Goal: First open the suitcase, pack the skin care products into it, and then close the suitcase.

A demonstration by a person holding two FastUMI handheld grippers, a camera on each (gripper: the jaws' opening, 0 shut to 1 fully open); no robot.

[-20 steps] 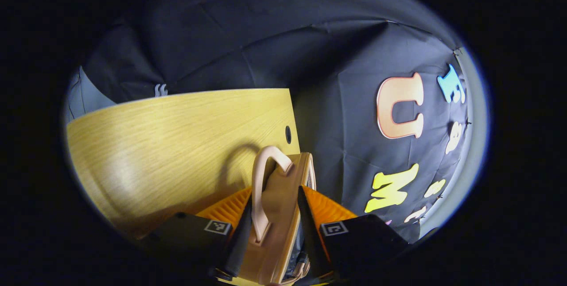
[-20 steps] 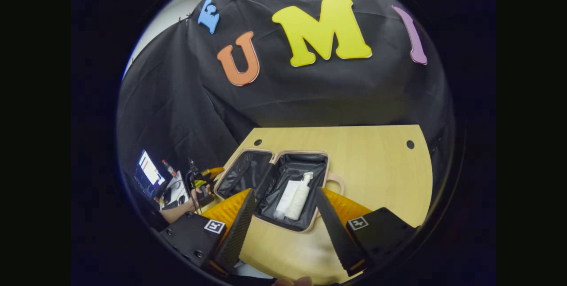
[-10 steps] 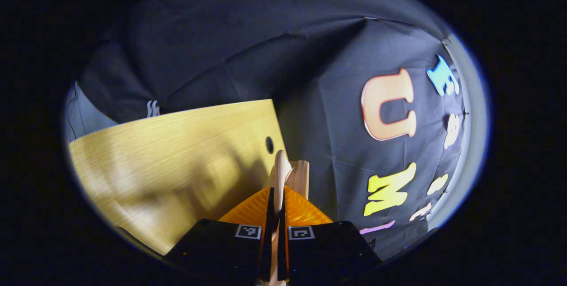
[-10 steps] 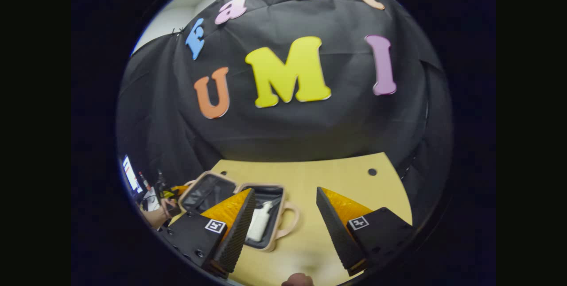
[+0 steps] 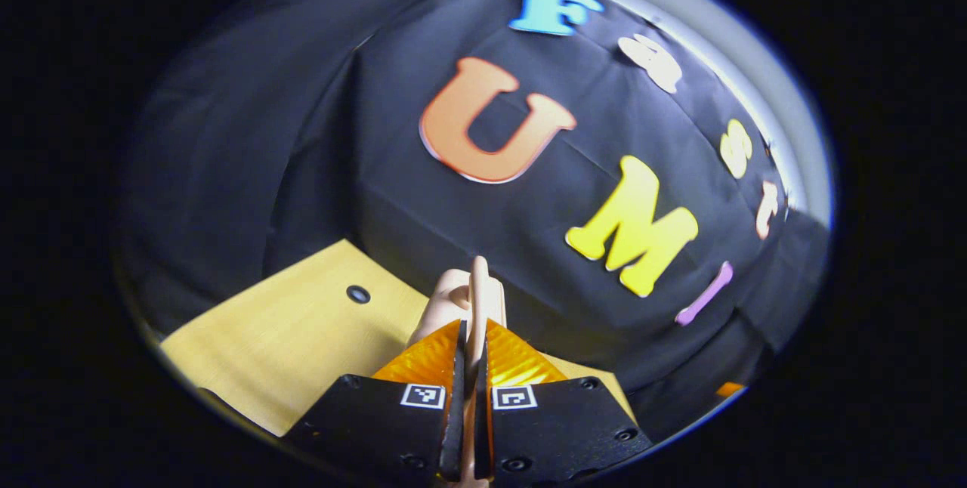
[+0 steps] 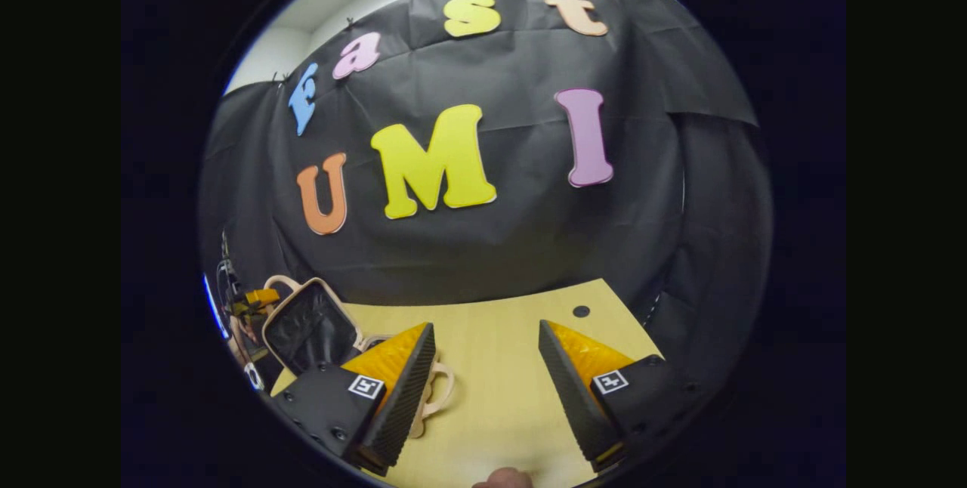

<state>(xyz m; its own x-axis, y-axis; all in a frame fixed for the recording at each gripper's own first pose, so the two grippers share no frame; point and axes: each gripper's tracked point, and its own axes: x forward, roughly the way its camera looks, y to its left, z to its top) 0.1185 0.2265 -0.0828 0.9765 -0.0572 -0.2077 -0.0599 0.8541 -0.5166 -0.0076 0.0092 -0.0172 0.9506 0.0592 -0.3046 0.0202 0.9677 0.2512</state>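
the tabletop (image 6: 498, 367) carries the suitcase (image 6: 310, 325) at its left edge in the right gripper view, its dark-lined lid half tilted up. the left claw (image 5: 472, 367) is clamped on the suitcase handle (image 5: 477, 299), which sticks up between its fingers. the right claw (image 6: 483, 382) hangs with fingers apart over bare wood, the suitcase just to its left.

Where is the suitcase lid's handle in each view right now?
Left gripper view: lid handle at bottom centre, pinched between the left tongs.
Right gripper view: far left, atop the raised lid, handle by the other gripper.
Shared landmark: the table's grommet hole.
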